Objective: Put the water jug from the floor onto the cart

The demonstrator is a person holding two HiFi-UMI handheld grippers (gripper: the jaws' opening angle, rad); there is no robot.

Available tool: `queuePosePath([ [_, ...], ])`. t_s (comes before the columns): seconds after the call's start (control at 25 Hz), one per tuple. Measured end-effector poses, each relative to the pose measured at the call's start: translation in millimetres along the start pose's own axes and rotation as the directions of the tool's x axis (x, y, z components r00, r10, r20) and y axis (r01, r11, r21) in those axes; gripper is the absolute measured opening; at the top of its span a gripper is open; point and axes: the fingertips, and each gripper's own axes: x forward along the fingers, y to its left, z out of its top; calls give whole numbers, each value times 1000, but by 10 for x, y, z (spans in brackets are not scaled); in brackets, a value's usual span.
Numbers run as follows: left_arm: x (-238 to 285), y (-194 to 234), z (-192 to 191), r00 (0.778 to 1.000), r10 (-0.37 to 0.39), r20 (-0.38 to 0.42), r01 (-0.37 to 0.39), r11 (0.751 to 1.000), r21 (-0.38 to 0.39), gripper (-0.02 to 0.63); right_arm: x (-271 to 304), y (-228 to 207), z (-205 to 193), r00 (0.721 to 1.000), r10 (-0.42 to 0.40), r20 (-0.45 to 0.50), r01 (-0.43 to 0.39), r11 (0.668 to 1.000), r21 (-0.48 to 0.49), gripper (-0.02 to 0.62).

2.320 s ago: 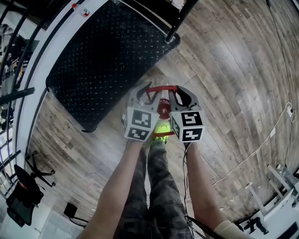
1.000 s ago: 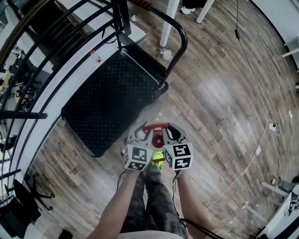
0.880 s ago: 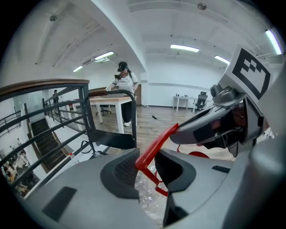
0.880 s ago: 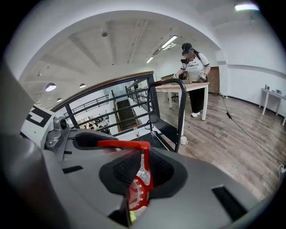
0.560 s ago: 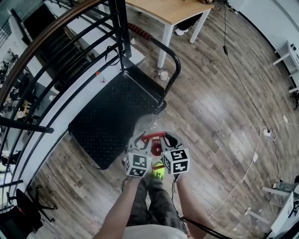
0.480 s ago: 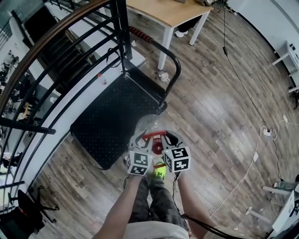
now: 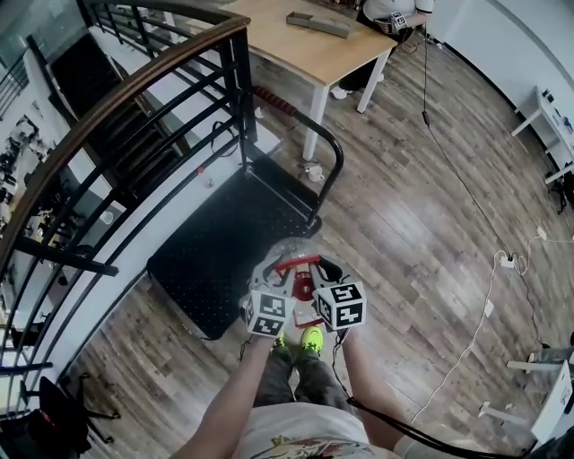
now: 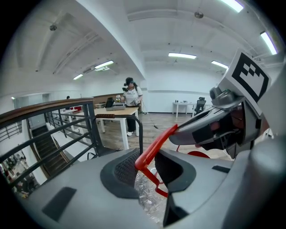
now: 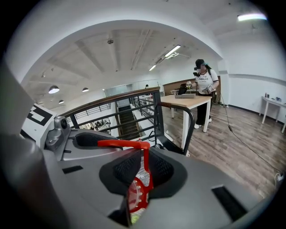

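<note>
Down at the bottom of the head view are the person's two arms and a bright yellow shoe [image 7: 311,339] on the wood floor [image 7: 413,224].

Just past the shoe are the two grippers, side by side. The left gripper [image 7: 272,273] has its jaws about half way apart. They are closed on the red handle [image 7: 299,263] of the water jug [image 7: 289,251]. In the left gripper view the handle runs slanting between the two dark pads, and it touches the left pad. The right gripper [image 7: 325,272] has its jaws close together. They pinch the other end of the same red handle. In the right gripper view the thin red bar goes down between the pads to the jug's red cap [image 9: 136,197].

The water jug is clear and crinkly. It hangs under the handle, between the two grippers. In the head view it is over the floor, right at the near edge of the cart [image 7: 224,251]. It is not on the cart.

The cart is flat and black with little bumps. Its black push bar [image 7: 334,166] stands up at the far end.

To the left of the cart is a dark railing [image 7: 134,99], with stairs [image 7: 117,134] behind it.

Farther away is a light wood table [image 7: 305,45] with white legs. A person [image 7: 387,9] stands at its far end.
</note>
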Motion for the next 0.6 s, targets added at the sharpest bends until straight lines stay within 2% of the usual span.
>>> queuePosePath([
  [0.32,-290,98,187,1000,1,27,-1,1000,8,107,-156,240,207,1000,2,18,-2,1000,-13,55],
  [0.6,-294,230,182,1000,20,25,-19,1000,-9,107,-42,306,280,999,28,19,-28,999,-25,55],
])
